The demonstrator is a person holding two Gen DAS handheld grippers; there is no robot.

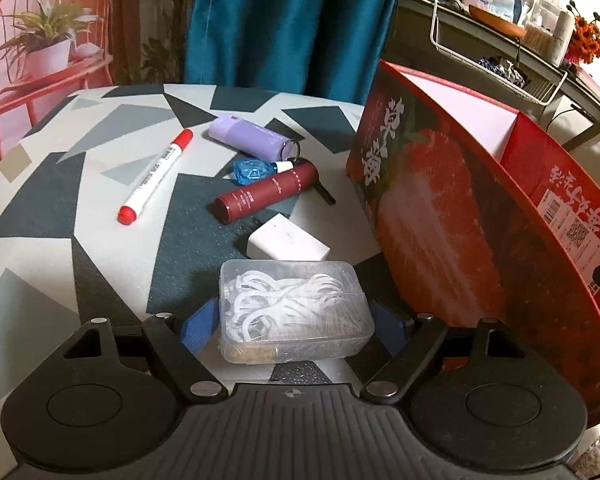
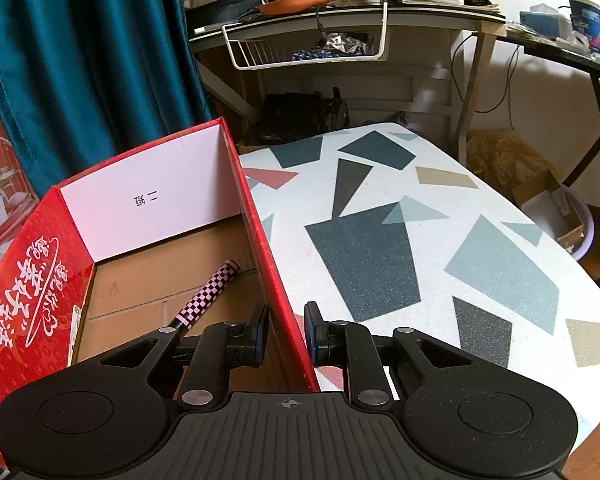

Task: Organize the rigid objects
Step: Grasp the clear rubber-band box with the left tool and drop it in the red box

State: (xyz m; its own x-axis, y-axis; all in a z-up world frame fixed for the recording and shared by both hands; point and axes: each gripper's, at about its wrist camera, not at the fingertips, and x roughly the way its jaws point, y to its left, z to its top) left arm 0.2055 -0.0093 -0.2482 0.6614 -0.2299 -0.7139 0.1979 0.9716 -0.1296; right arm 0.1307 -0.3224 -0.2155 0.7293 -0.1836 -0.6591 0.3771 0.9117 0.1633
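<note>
A clear plastic box of white floss picks [image 1: 294, 312] lies at the near edge of the table, between the blue pads [image 1: 196, 330] of my left gripper [image 1: 292, 330]. Both pads touch its sides, so the gripper is shut on it. Beyond it lie a white eraser [image 1: 286, 242], a maroon tube [image 1: 270, 192], a blue dropper bottle [image 1: 252, 171], a lilac case [image 1: 250, 138] and a red-capped marker [image 1: 156, 176]. My right gripper [image 2: 286, 334] is shut on the right wall of the red cardboard box [image 2: 260, 232]. A checkered pen [image 2: 210, 296] lies inside that box.
The red box [image 1: 440, 216] stands close to the right of the left gripper. The patterned table [image 2: 380, 240] stretches out to the right of the box. Behind are a teal curtain [image 1: 292, 20] and a cluttered desk [image 2: 340, 12].
</note>
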